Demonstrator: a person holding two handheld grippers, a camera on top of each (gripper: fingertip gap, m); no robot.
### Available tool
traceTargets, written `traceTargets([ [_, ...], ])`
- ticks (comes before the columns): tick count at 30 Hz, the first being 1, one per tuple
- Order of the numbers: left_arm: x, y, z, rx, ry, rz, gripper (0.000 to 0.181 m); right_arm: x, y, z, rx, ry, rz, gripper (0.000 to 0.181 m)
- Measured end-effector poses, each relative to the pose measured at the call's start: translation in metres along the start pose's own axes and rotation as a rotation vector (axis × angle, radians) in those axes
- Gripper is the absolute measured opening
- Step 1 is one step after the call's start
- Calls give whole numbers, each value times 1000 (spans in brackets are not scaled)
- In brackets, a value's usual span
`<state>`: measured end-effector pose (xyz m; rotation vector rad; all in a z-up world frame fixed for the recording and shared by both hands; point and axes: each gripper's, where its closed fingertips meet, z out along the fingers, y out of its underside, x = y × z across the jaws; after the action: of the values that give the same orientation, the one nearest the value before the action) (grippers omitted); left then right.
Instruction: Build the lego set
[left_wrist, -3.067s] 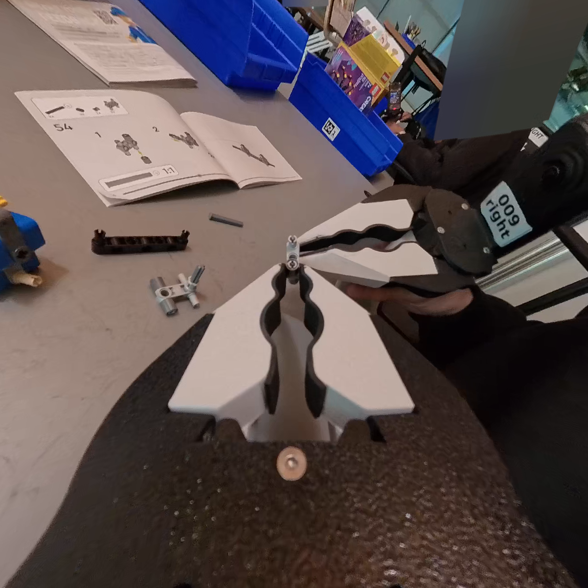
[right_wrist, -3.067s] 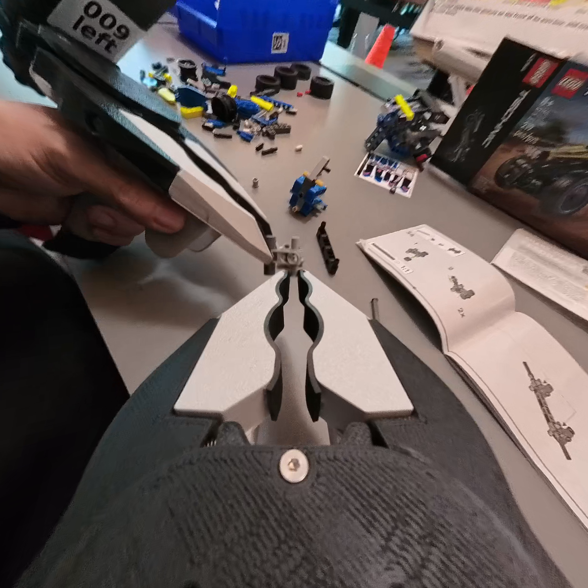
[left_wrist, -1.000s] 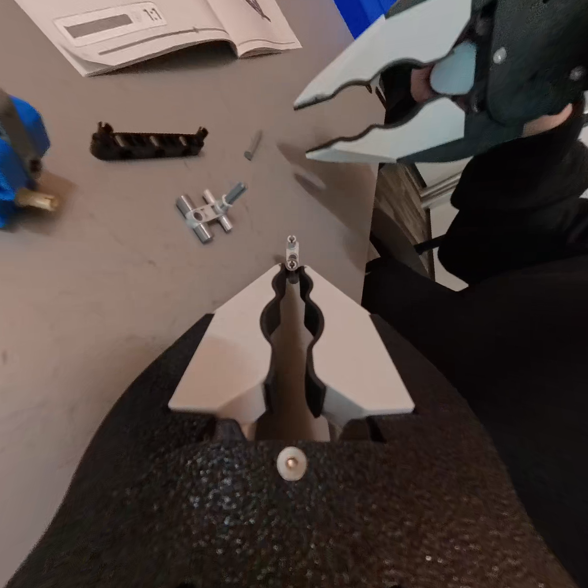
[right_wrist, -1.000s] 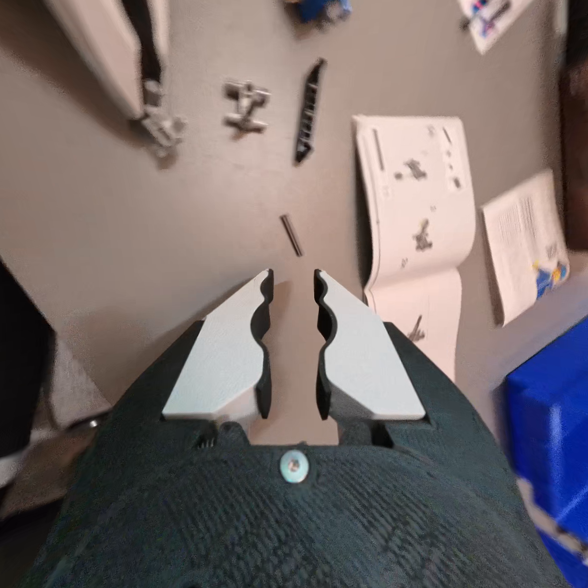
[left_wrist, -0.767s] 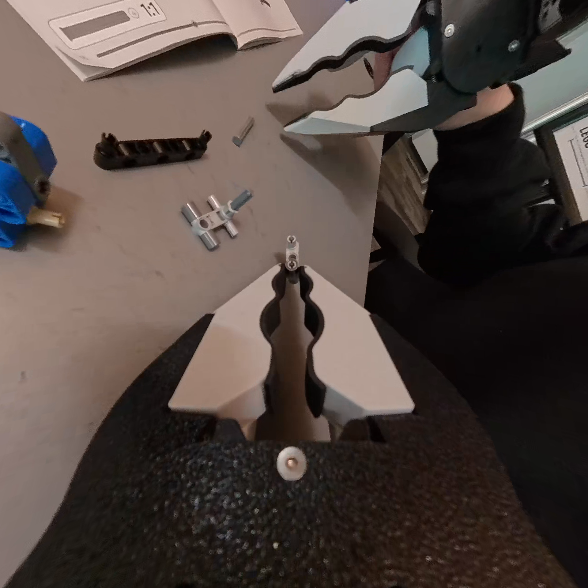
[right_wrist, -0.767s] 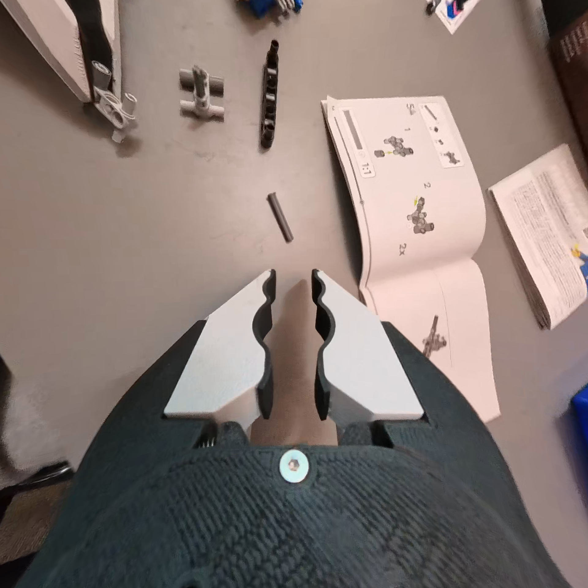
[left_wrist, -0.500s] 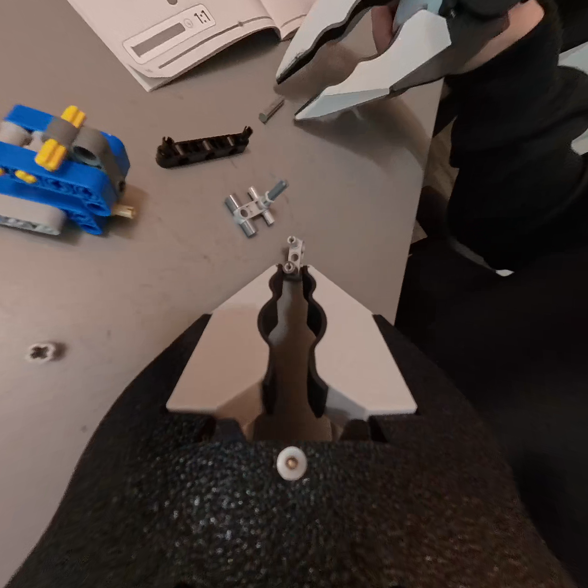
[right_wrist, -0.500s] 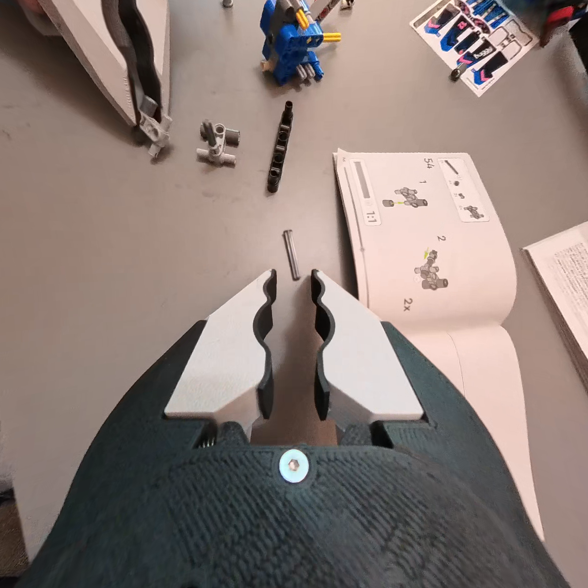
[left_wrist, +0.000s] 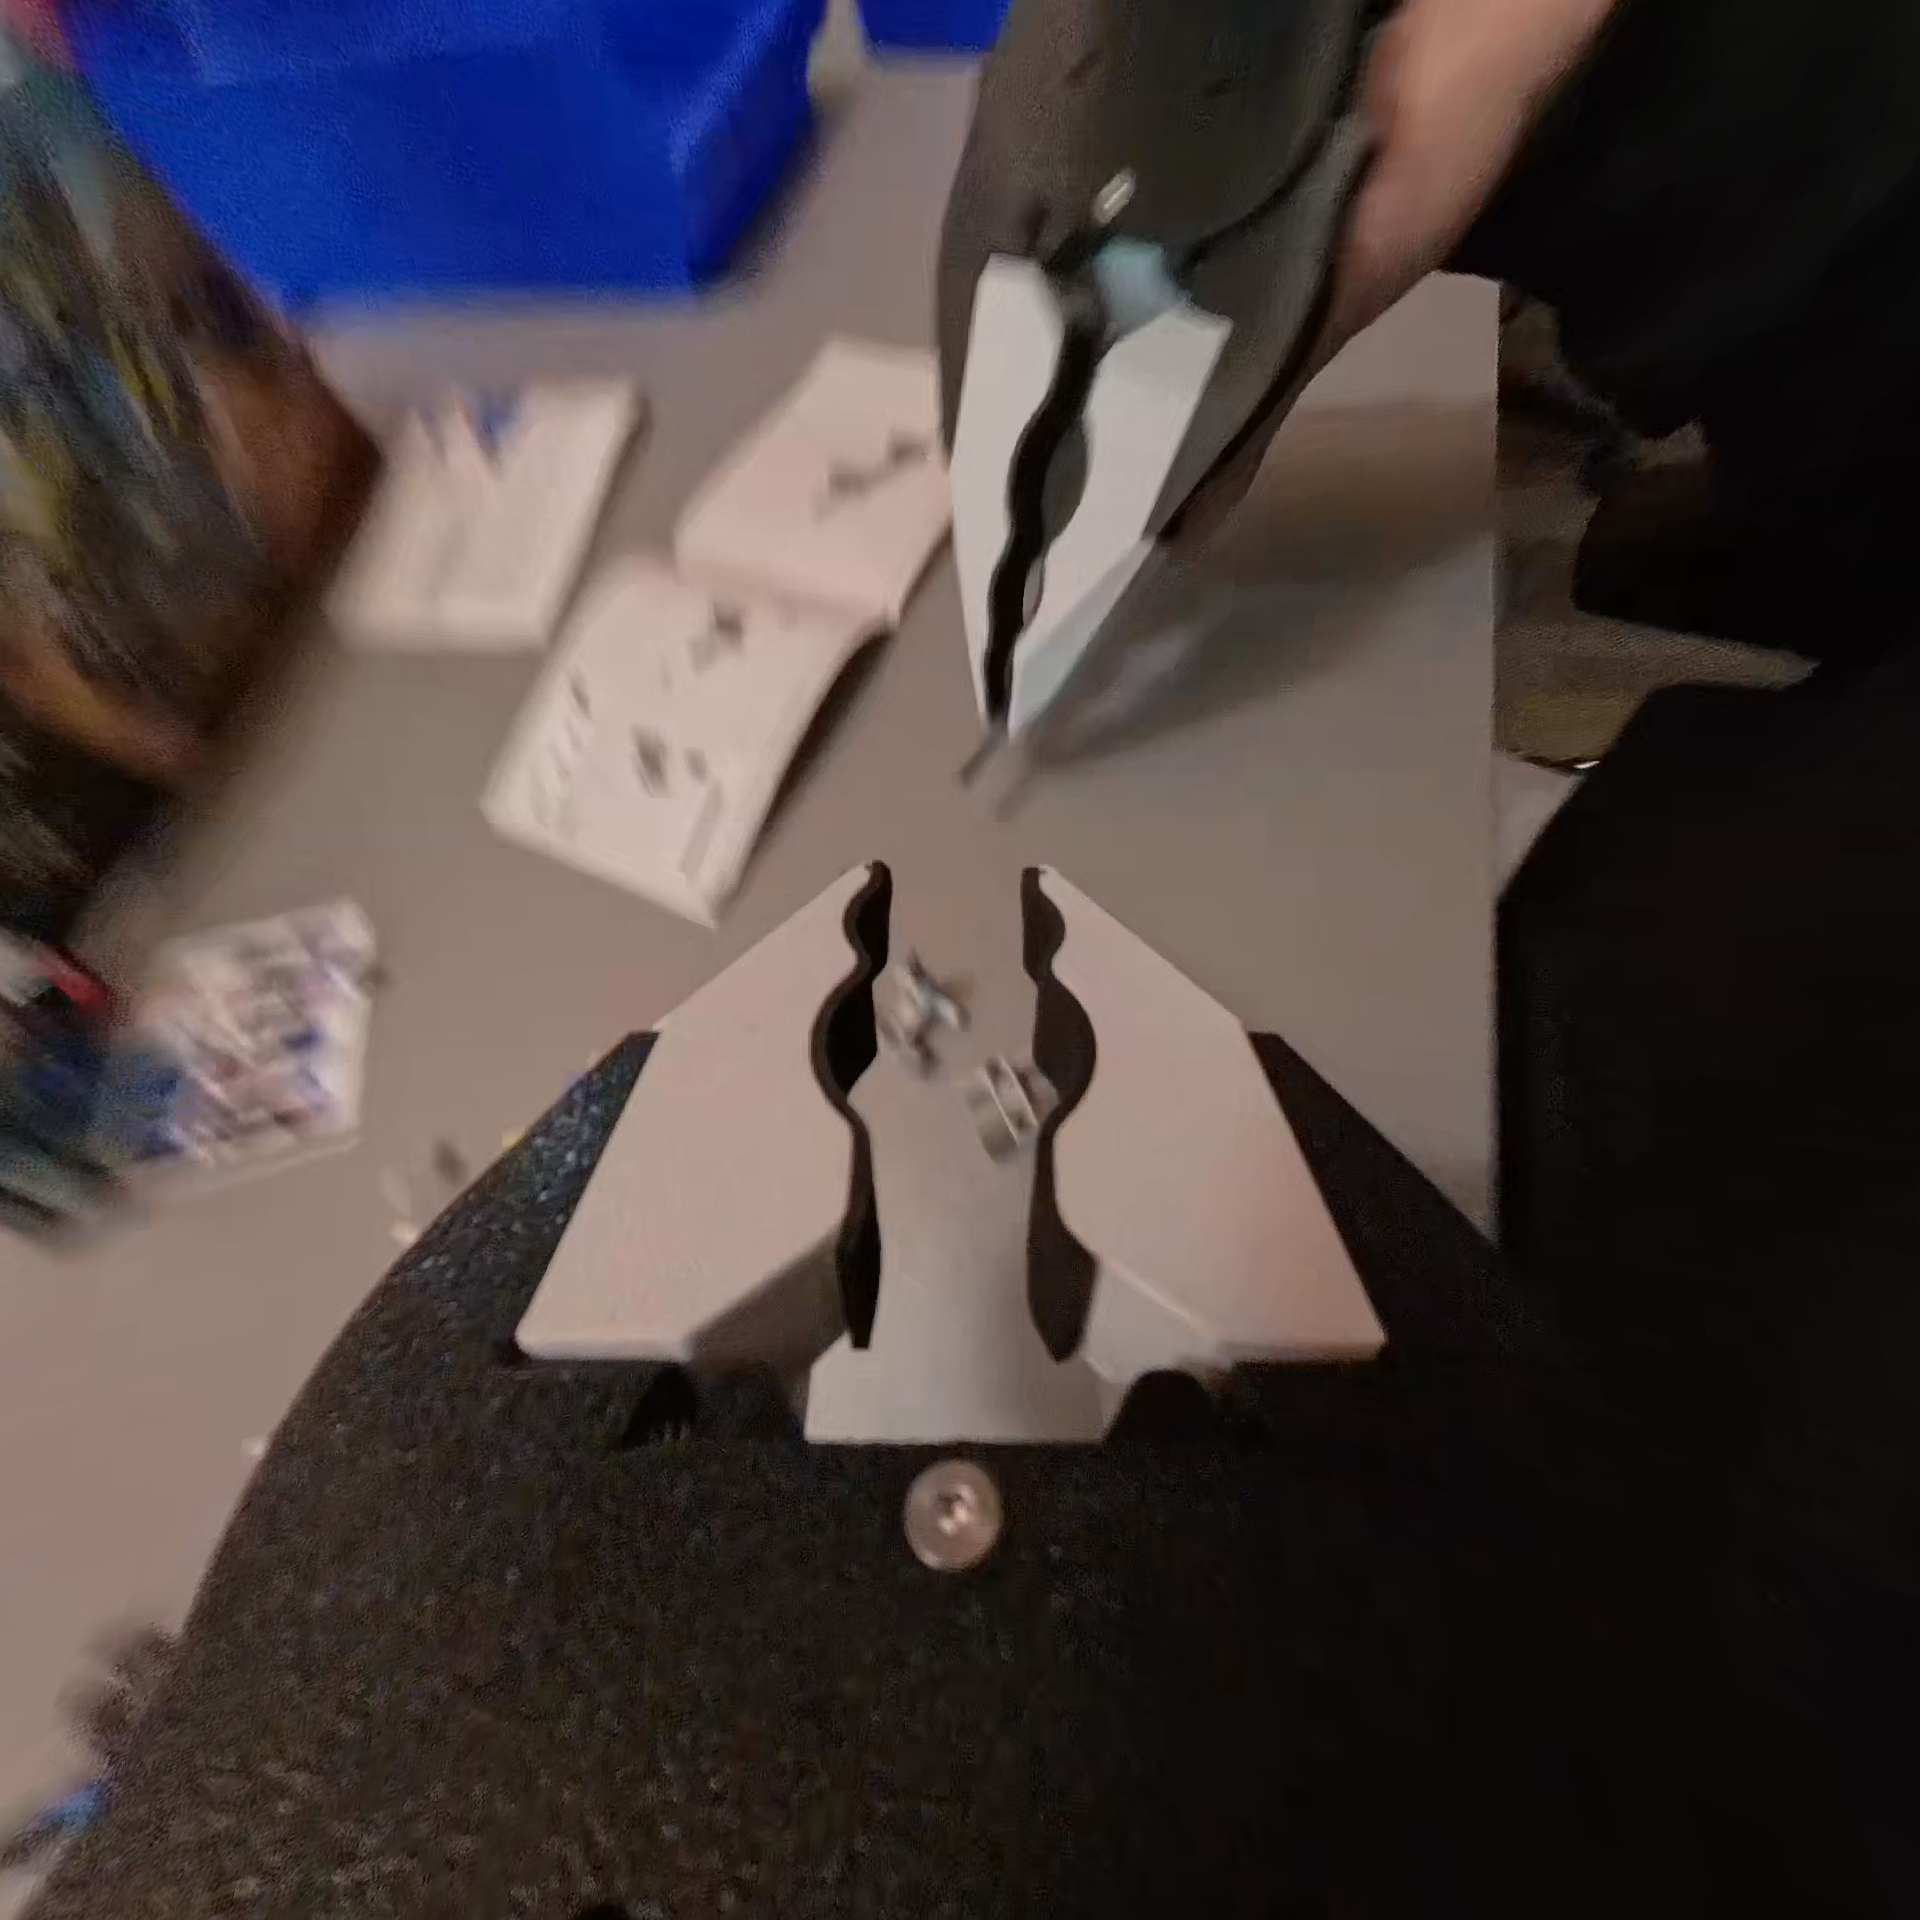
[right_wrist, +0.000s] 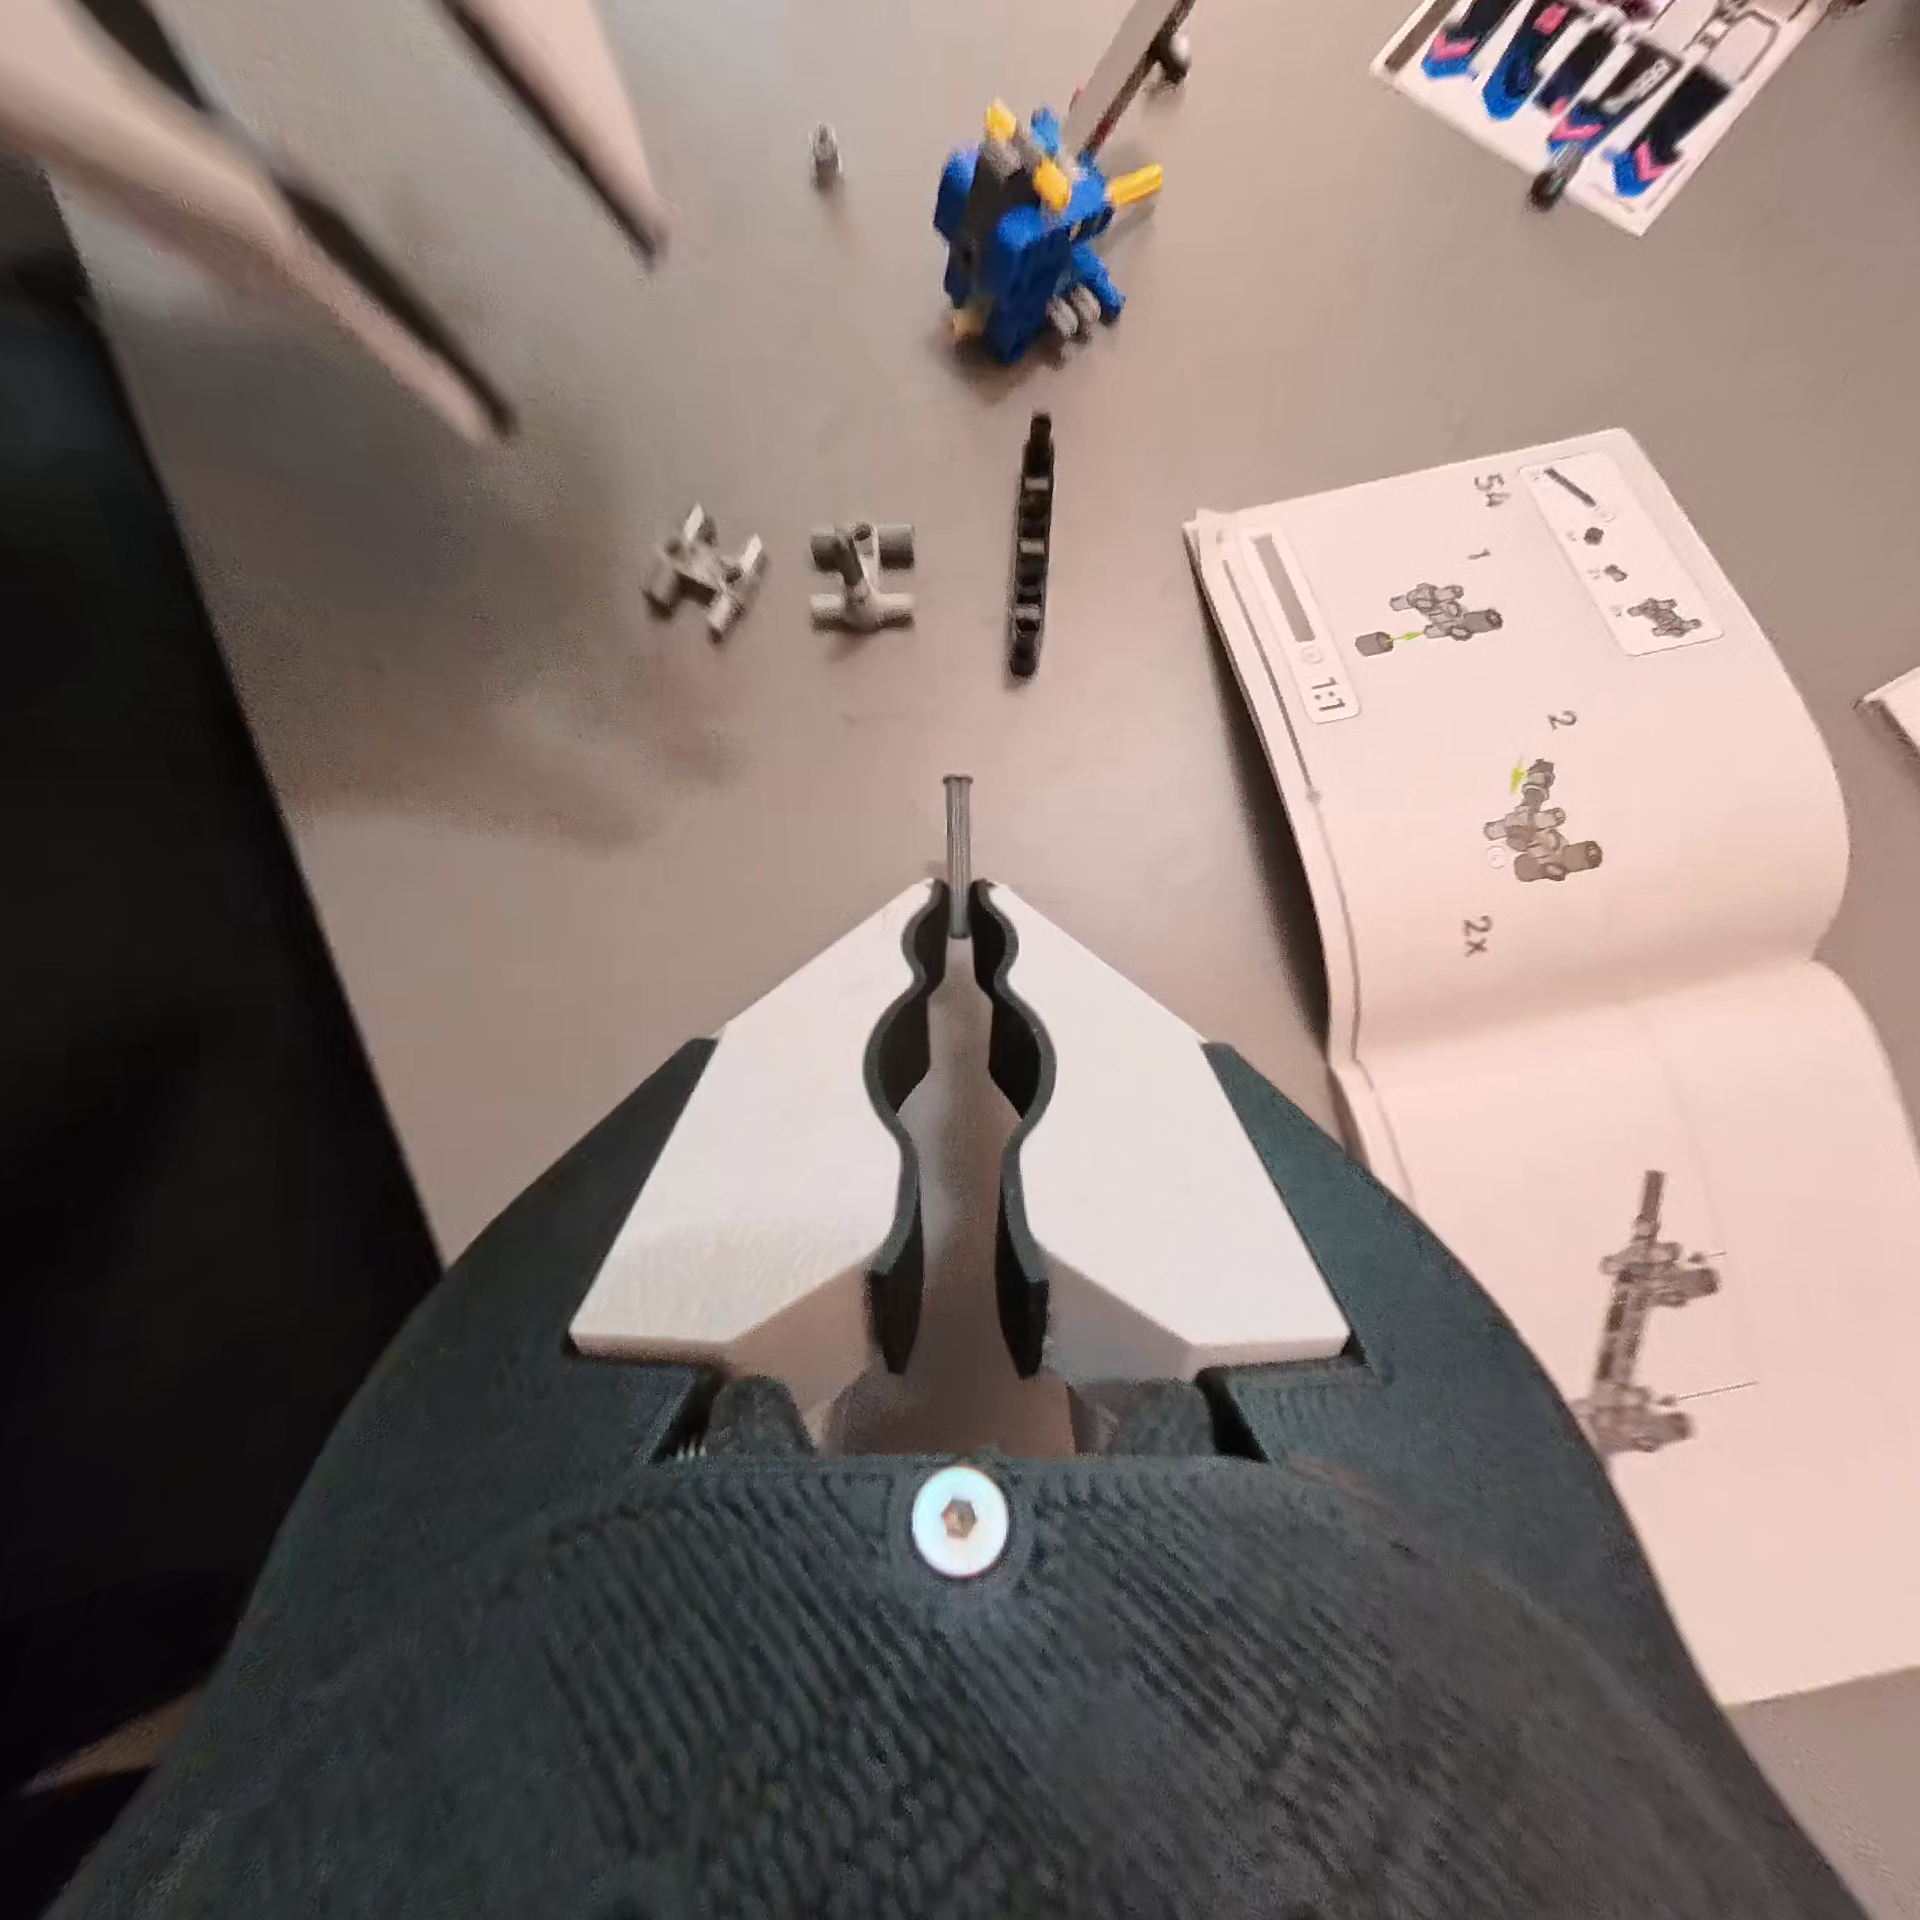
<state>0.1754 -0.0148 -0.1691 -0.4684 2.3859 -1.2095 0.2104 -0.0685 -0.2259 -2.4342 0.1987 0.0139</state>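
My right gripper (right_wrist: 958, 891) is shut on a thin dark grey axle (right_wrist: 956, 836) that sticks out past its tips, low over the grey table. Two small grey connector assemblies (right_wrist: 707, 571) (right_wrist: 860, 577) lie side by side ahead, with a black beam (right_wrist: 1031, 545) to their right. My left gripper (left_wrist: 954, 873) is open and empty above the two grey assemblies (left_wrist: 920, 1003) (left_wrist: 1003, 1107). It also shows blurred at the upper left of the right wrist view (right_wrist: 577, 332). The right gripper (left_wrist: 997, 717) shows ahead in the left wrist view.
A blue and yellow sub-assembly (right_wrist: 1023, 255) stands beyond the beam. An open instruction booklet (right_wrist: 1507, 831) lies to the right, a sticker sheet (right_wrist: 1590, 94) at the far right. Blue bins (left_wrist: 447, 135) stand at the back. The table edge (left_wrist: 1496, 727) runs close on the right. Spacing between my two grippers at the tips: around 9 centimetres.
My left gripper opened and let go of the grey connector assembly, which now lies on the table beside the other one. My right gripper closed on the axle. The left view swung round.
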Motion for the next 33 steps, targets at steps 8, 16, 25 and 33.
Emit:
traceTargets([
  [8,15,-9,51,-165,-110,645,18,-26,-25,-15,135,-82,200,2],
  [16,10,-2,56,-149,-133,516,0,-30,-30,-26,278,-79,88,16],
  [25,-8,-46,27,392,57,-292,0,-23,-79,-64,798,-33,113,6],
  [33,-6,-41,31,372,-34,-142,0,-25,-82,-51,756,-26,125,3],
])
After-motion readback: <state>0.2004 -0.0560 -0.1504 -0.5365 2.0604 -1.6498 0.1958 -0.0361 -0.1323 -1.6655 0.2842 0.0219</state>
